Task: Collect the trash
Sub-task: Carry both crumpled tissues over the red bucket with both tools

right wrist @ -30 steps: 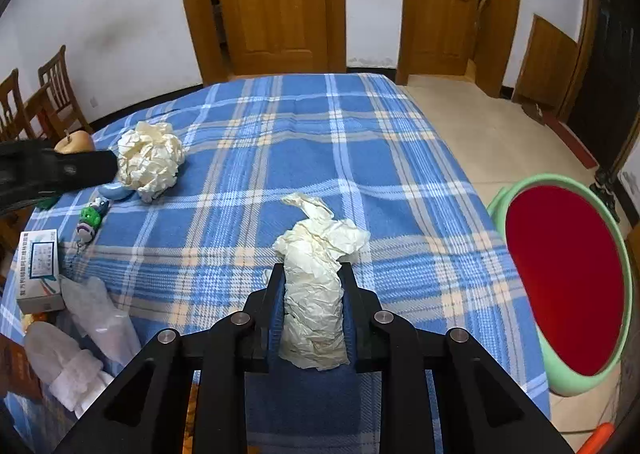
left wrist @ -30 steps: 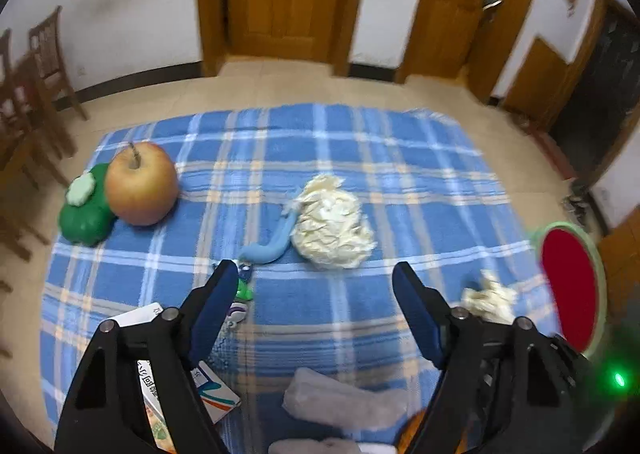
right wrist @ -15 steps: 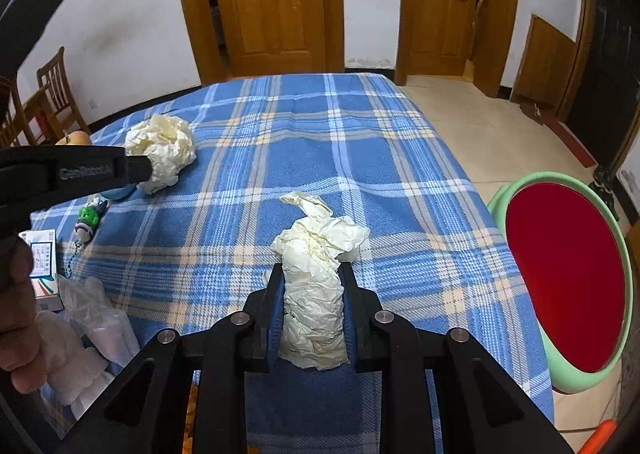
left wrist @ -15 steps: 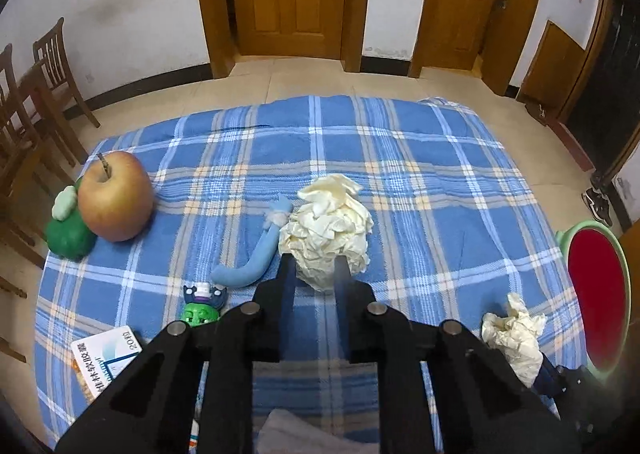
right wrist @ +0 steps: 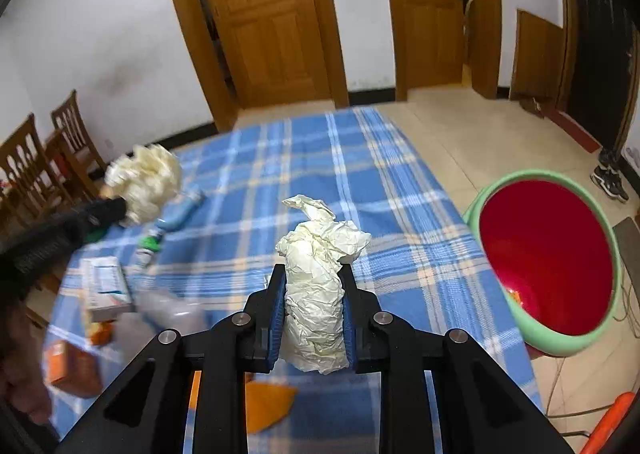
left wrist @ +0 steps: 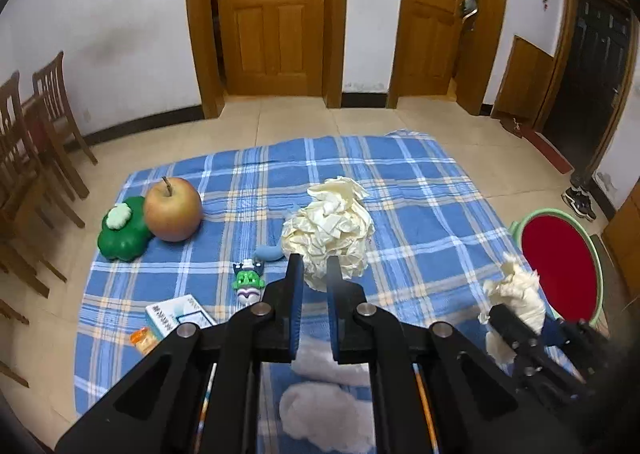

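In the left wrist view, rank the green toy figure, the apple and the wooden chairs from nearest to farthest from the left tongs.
From the left tongs, shut on the big paper wad:
1. Green toy figure, just left of the tips on the blue plaid cloth.
2. Apple, farther left and back, beside the green squash toy.
3. Wooden chairs, off the cloth by the left wall.
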Available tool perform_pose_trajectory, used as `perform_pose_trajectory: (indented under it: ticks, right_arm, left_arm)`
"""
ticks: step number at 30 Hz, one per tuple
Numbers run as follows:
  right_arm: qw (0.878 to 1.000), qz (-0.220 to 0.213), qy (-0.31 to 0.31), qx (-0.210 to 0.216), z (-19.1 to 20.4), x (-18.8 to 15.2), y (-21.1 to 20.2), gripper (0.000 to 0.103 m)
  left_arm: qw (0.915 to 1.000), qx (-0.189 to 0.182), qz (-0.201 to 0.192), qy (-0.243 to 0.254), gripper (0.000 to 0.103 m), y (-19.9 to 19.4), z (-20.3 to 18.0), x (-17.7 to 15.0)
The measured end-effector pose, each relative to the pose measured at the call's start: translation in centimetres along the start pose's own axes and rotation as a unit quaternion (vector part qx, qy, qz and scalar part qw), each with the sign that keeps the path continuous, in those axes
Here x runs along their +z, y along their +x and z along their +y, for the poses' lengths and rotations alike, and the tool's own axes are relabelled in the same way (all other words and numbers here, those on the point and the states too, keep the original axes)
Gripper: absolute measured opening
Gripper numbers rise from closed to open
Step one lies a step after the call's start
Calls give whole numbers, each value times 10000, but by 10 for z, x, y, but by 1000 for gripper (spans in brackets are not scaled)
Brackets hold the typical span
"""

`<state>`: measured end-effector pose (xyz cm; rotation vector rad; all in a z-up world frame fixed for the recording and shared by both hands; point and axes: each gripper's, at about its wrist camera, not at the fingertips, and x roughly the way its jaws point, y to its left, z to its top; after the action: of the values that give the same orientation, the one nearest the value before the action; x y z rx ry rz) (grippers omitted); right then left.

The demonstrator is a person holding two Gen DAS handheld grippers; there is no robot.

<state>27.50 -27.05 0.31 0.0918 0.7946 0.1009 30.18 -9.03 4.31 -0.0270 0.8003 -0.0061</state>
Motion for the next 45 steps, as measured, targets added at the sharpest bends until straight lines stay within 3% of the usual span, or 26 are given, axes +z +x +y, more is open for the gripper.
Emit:
perform_pose_trajectory:
  ticks: [8,15,26,32,36,45]
  right_arm:
    - [9999,-98,-69,71,8,-15,-29,24]
    - [9990,-153,253,324,-10,-20,-48,24]
    - [9936,-531,840,-537,-81,-28,-104,24]
    - [9821,-609,1391,-1111,-135,-48,-136,24]
    - [9782,-602,1492,-1316,-149,-56,-147,24]
    - [9795,-536,1257,-1479,-178,-38,-123,24]
  left_arm:
    - [9995,-255,-3,212,9,-28,-11,-24]
    - [9970,-617,-140,437,9,-39,-32,-30]
    - [9811,-1485,-335,1191,9,-54,-118,-37]
    - [9691,-1913,-305,1529,9,-60,-161,-46]
    - [9625,-2129,-236,1665,9,-61,-183,-50]
    - [9577,-2378,-4,1621,9,-38,-216,-38]
